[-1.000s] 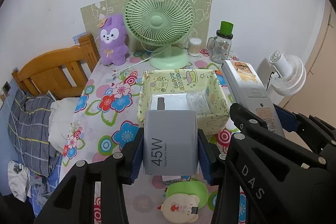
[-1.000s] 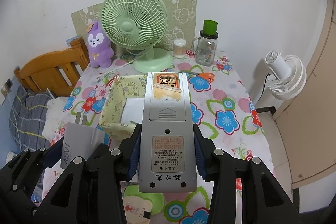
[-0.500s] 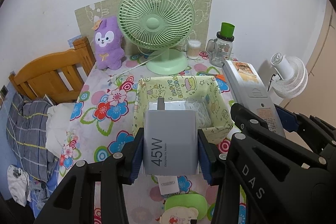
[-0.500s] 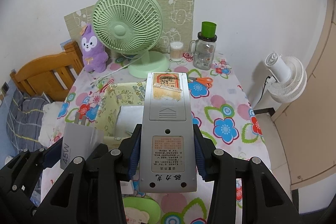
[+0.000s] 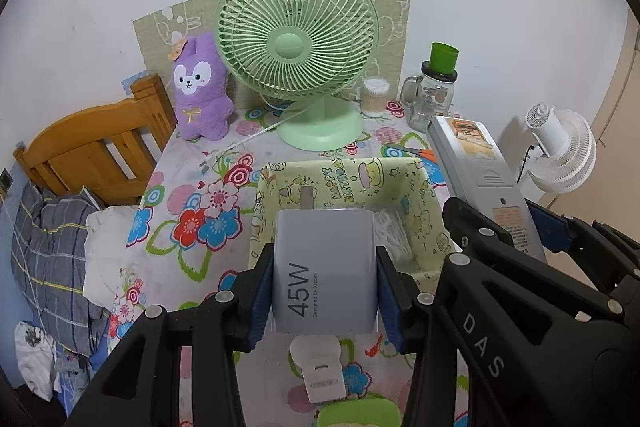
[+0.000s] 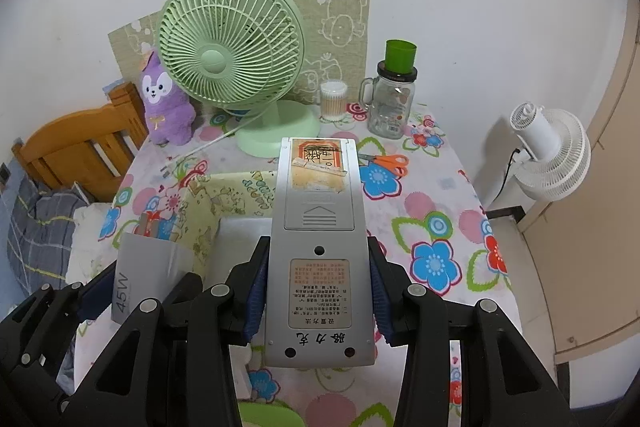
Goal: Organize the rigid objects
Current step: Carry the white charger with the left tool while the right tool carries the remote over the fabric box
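Two grippers hang side by side over a flower-patterned desk [image 5: 192, 195], each holding something. At nine o'clock of the desk stands a wooden bed frame [image 5: 92, 147] with a purple plush toy [image 5: 202, 95] just beside it on the desk. The left gripper [image 5: 325, 297] has its blue-padded jaws clamped on a grey charger [image 5: 325, 267] marked 45W, prongs pointing away, held above the near wall of a yellow patterned box [image 5: 340, 175]. A green fan [image 5: 298, 45] stands at twelve o'clock behind the box. The right gripper [image 6: 318, 293] has its jaws clamped on a silver remote control [image 6: 318, 247], back side up, held over the box's right edge. Orange scissors [image 6: 384, 161] lie at one o'clock of the remote, near a glass jar [image 6: 394, 99] with a green lid.
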Demonstrator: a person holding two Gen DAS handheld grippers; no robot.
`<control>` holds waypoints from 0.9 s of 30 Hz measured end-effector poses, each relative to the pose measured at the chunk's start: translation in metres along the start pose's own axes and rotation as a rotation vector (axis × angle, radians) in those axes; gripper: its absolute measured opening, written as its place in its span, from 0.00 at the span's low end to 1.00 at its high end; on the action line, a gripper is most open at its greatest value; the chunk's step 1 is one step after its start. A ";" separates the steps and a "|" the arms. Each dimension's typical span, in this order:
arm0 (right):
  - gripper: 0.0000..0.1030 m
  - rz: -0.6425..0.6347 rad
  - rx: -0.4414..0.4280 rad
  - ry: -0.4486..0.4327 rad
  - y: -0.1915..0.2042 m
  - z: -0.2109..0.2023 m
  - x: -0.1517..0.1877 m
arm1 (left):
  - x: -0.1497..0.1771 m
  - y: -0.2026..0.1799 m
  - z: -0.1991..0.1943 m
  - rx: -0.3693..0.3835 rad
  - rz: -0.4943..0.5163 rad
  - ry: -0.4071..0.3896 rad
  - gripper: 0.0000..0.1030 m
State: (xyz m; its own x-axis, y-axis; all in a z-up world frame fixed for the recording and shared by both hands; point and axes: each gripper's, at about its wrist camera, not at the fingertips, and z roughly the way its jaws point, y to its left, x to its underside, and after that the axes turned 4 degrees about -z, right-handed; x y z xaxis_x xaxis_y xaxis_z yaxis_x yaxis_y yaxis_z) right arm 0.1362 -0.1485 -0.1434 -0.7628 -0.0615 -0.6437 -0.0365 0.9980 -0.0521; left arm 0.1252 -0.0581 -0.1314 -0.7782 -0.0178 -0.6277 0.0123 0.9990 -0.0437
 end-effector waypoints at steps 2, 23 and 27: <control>0.46 -0.004 -0.002 0.004 0.000 0.006 -0.002 | -0.002 0.001 0.005 -0.001 -0.004 0.004 0.46; 0.46 -0.036 -0.040 0.072 0.013 0.067 -0.010 | -0.007 0.014 0.058 -0.025 -0.026 0.066 0.46; 0.46 -0.038 -0.071 0.107 0.017 0.085 -0.005 | -0.002 0.017 0.071 -0.029 -0.019 0.096 0.46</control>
State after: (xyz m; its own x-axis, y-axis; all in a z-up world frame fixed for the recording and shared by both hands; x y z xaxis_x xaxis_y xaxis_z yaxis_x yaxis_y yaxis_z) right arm 0.1945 -0.1329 -0.2060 -0.8244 -0.1009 -0.5570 -0.1094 0.9938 -0.0181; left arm 0.1716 -0.0437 -0.1866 -0.8350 -0.0344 -0.5492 -0.0201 0.9993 -0.0320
